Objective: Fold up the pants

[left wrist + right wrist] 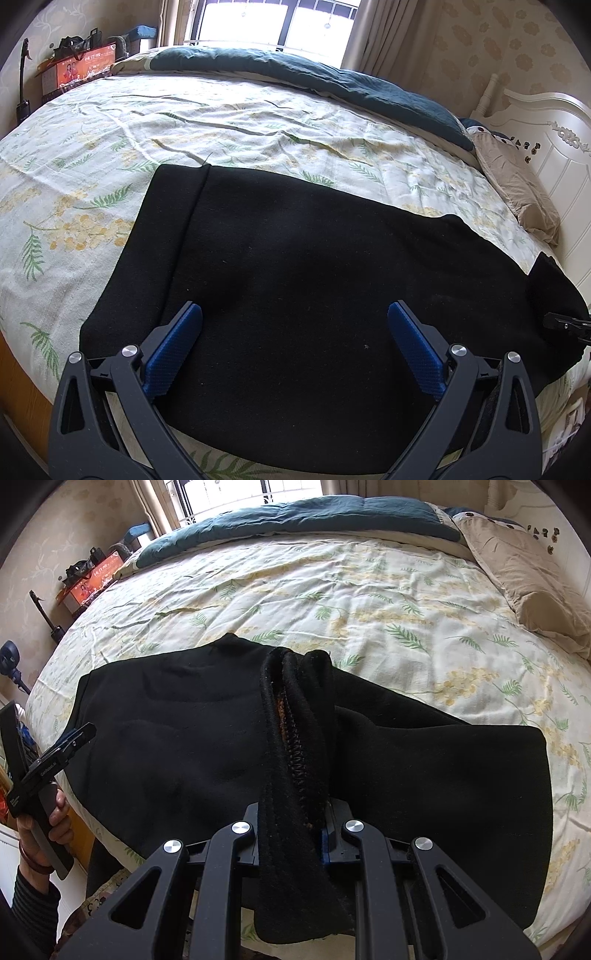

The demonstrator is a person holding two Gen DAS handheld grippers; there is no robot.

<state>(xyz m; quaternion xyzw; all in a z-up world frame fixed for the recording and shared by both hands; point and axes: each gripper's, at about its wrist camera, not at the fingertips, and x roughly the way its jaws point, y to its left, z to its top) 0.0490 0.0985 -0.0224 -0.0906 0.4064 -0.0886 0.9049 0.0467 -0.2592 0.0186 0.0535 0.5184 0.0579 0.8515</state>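
Left wrist view
- Pants [295, 258]: black, spread flat on the bed [221, 122], near its front edge; long axis runs left to right across the frame.
- Left end: a straight edge with a seam line running toward the window [273, 22].
- Right end: a fold of the cloth is lifted off the sheet beside the right claw [565, 325], which shows only as a dark tip at the frame's right edge.
- Left claw [294, 314]: blue pads [173, 350] wide apart, holding nothing; it hangs over the middle of the pants, and whether the pads touch the cloth cannot be told.
- Beyond: a dark blue quilt [332, 81] along the far side of the bed, a beige pillow [517, 184] at the right by the white headboard [554, 140].

Right wrist view
- Pants [184, 738]: lying crosswise on the floral sheet, long axis left to right.
- Lifted part: a band of cloth with a stitched hem rises from the middle of the pants toward the camera.
- Right claw [291, 827]: closed tight on that band, the cloth filling the gap between its fingers.
- Left claw [77, 738]: seen from the side at the left, held in the person's hand [51, 823] just off the bed's edge; its opening cannot be told from this view.
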